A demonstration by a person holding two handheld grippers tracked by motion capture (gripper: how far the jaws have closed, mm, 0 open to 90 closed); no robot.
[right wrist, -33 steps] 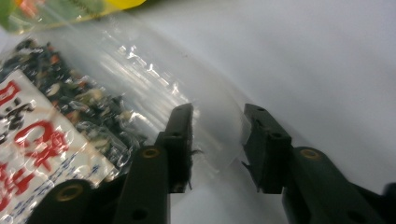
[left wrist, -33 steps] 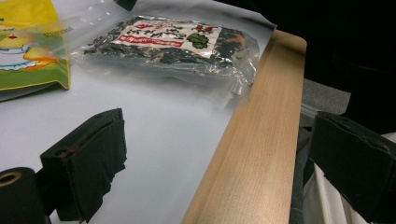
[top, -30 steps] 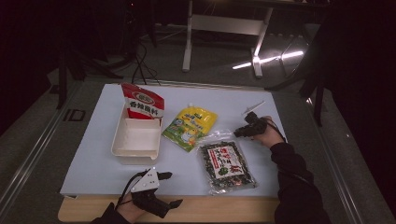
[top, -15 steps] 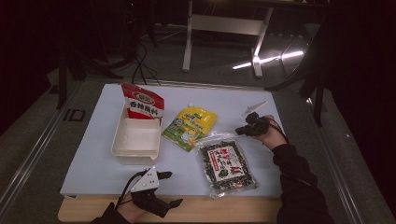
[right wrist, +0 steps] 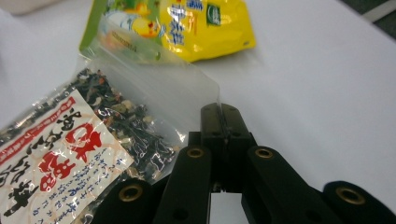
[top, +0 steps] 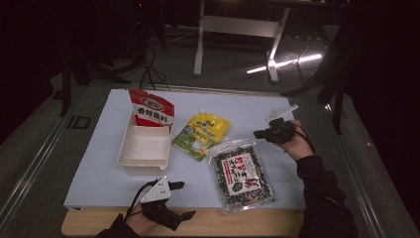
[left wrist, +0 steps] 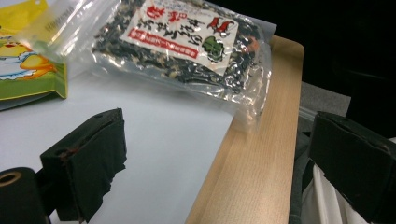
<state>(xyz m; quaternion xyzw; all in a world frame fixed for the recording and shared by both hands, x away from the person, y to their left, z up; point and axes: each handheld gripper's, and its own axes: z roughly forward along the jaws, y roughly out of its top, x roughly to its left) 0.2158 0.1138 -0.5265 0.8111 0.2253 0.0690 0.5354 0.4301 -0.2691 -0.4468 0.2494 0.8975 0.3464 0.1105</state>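
Caught at the clear top corner of the seaweed bag (top: 241,174) by the right claw (right wrist: 219,108), now pressed fully shut and raised a little compared with a second ago. Judged as the start of a lift, with that end of the bag seemingly drawn up off the white desk (top: 99,173). Otherwise lying flat at the desk's near right, just beside the yellow pouch (top: 202,135): see-through plastic, dark flakes inside, white label with red lettering. Resting at the near edge, spread wide on nothing: the left claw (top: 185,200).
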